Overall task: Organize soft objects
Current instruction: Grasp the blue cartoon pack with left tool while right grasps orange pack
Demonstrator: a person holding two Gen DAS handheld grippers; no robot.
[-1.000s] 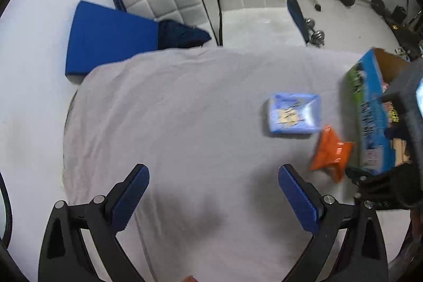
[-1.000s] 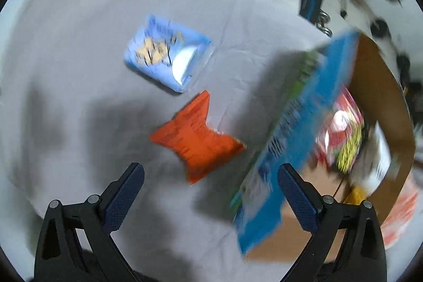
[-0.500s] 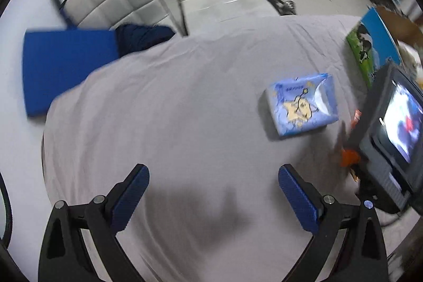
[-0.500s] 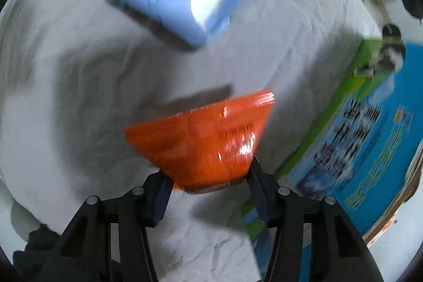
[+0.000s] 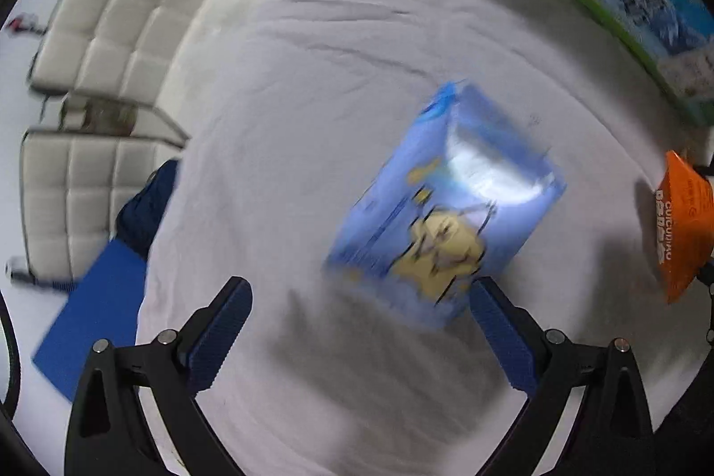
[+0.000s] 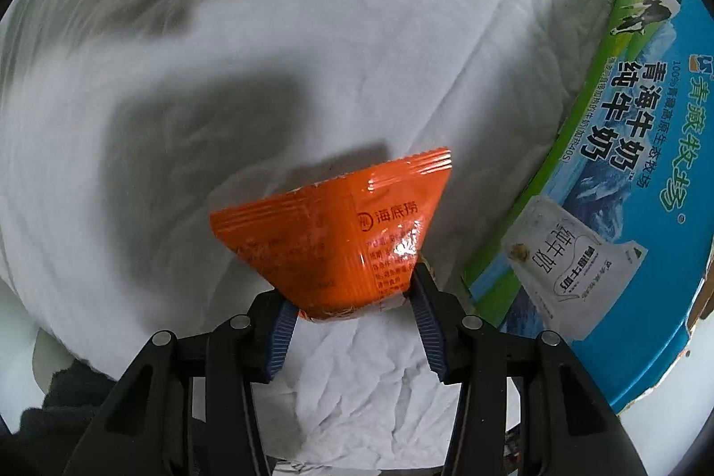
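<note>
The orange sachet (image 6: pixel 343 235) is pinched at its narrow lower end between the blue pads of the right gripper (image 6: pixel 350 304), lifted above the white cloth (image 6: pixel 401 83); it fans out away from the tongs, its wide crimped edge farthest from them and slanting up to the right. In the left wrist view the same orange sachet (image 5: pixel 680 224) shows at the far right edge, standing on end. The blue tissue pack (image 5: pixel 450 208) lies on the white cloth (image 5: pixel 312 97), blurred, its long axis running diagonally from near the left gripper's right pad up and away to the right. The left gripper (image 5: pixel 359 324) hangs with its jaws spread wide, nothing between them, just short of the pack. Beside the sachet on the right stands the milk carton box (image 6: pixel 633 172), its printed wall tilted. Two white padded chairs (image 5: pixel 107 43) sit beyond the cloth's left edge, with a blue mat (image 5: pixel 89 324) nearby.
</note>
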